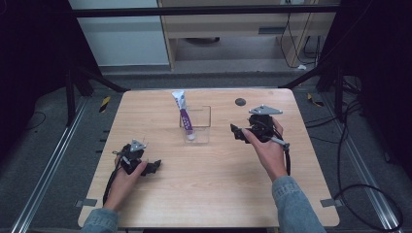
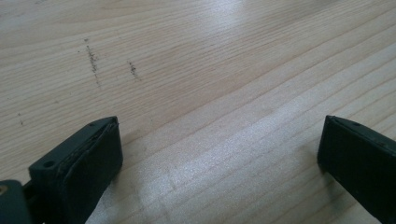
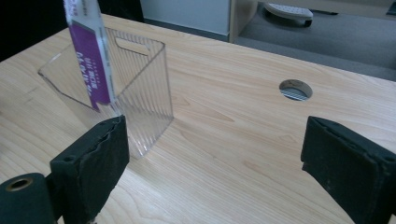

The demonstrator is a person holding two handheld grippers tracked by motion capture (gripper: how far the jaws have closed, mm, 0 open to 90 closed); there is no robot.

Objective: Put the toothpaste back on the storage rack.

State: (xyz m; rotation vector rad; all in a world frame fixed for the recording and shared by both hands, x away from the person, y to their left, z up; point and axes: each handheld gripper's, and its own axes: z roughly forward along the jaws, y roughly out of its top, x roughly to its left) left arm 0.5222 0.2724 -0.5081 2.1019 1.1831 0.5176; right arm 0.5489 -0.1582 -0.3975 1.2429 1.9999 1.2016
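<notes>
Overhead, shows a pale wooden counter [image 1: 209, 194] with rounded corners, set on a grey carpeted floor [image 1: 43, 145] between two metal rails [image 1: 46, 165]. Rests low at the near left corner: the left tool [image 1: 154, 166], held in the left hand [image 1: 127, 177], jaws wide apart over bare woodgrain with nothing between them. Shows, just ahead of that tool in the left gripper view, a few short dark scuff marks [image 2: 93, 58] on the boards.

Sits at the right of the counter: the right tool [image 1: 235, 132], gripped by the right hand [image 1: 266, 145] in a denim sleeve [image 1: 294, 204], jaws pointed leftward and spread wide, nothing caught in them. Stands near those jaws and apart from them, a clear plastic box [image 1: 203, 124] with ribbed walls and a slot handle. Leans inside that box a white and purple tube [image 1: 183, 115], cap end down, crimped end tilted up and over the far rim. Appears, in the right gripper view, just beyond the tool's left-hand jaw: the box [image 3: 144, 88] and tube [image 3: 91, 60], neither touched.

Lies farther ahead of the right tool, a round cable hole [image 1: 240, 102] in the counter. Beyond the far edge, shows a light wood cabinet [image 1: 233, 24], a white panel [image 1: 121, 34], dark curtains on both sides, and black cables [image 1: 359, 145] looping across the floor at the right.
</notes>
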